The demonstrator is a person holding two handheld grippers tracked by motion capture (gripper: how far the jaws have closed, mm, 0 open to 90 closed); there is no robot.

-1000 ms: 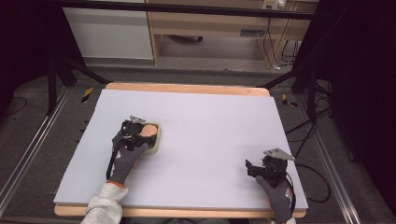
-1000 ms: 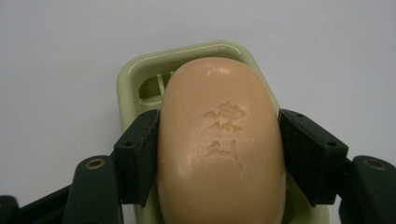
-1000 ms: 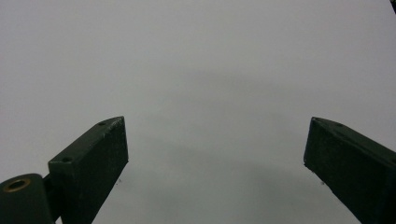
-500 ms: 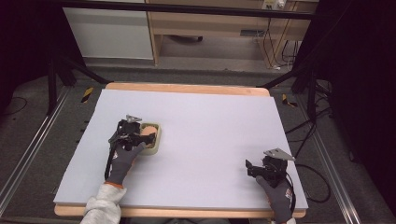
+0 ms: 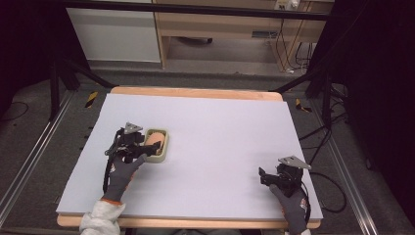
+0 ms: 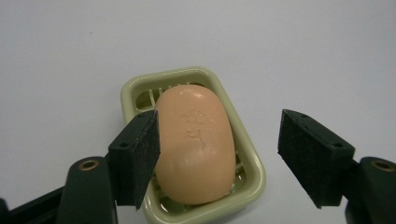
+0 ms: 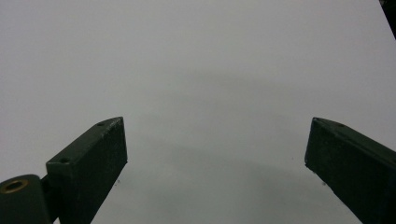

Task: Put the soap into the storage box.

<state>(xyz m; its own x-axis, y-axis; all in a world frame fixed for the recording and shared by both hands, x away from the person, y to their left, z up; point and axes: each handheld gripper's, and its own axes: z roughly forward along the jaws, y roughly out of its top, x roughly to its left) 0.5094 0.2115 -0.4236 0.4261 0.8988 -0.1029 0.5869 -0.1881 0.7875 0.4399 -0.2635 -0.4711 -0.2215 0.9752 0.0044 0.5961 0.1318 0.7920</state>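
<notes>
Nearest the person, at the right near corner of the table point(image 5: 205, 122), the right gripper point(image 5: 272, 177) rests with its jaws spread wide over bare white surface, gripping nothing. Farther off on the left side, the left gripper point(image 6: 217, 156) hangs over a peach bar of soap point(image 6: 195, 142) lying in a pale green soap dish point(image 6: 250, 184); its jaws are also spread wide and hold nothing. In the left gripper view, one pad sits at the soap's left edge, touching or just beside it, while the other pad stands well to the right, beyond the dish rim. The likely risk: closing from this off-centre stance could catch the rim or push the dish sideways, and the smooth rounded bar could squirt out of the pads.
</notes>
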